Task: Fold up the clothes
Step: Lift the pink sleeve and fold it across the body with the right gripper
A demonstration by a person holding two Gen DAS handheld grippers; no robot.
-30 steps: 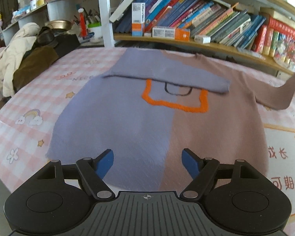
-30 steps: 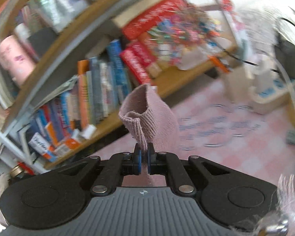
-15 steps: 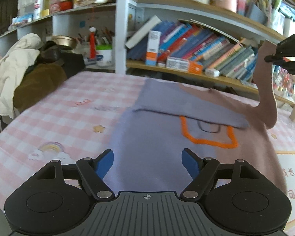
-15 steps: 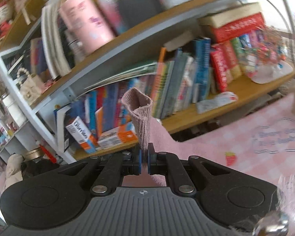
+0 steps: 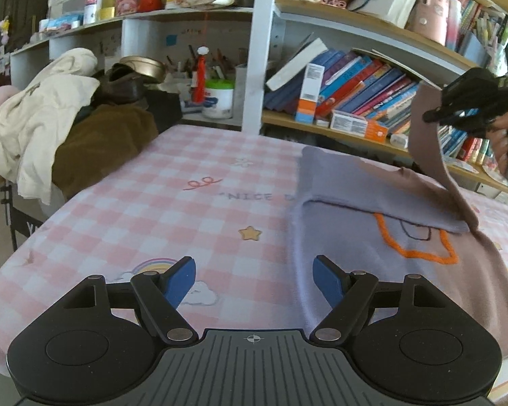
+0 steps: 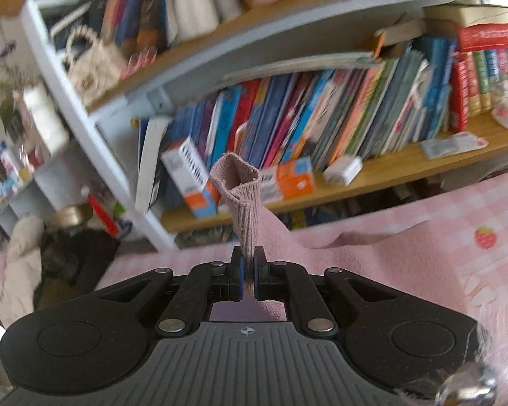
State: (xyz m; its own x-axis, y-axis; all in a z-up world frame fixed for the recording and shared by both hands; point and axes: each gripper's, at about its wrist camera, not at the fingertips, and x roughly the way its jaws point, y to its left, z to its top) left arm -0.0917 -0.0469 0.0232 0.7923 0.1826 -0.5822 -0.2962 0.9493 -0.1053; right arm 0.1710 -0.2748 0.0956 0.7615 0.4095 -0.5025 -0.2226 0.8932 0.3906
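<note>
Sweater (image 5: 372, 253) flat on the checked cloth (image 5: 186, 209), lilac sleeve (image 5: 372, 196) already folded across the chest. Right gripper (image 6: 249, 275) pinches the brown sleeve's cuff (image 6: 240, 189), raised above its jaws. Left gripper (image 5: 254, 279) gapes empty, the sweater's edge just ahead. Body folds remain.

We see a lavender-and-brown sweater (image 5: 362, 270) flat on the tabletop, lavender sleeve (image 5: 372, 193) folded across, brown sleeve (image 6: 245, 199) lifted upright.
</note>
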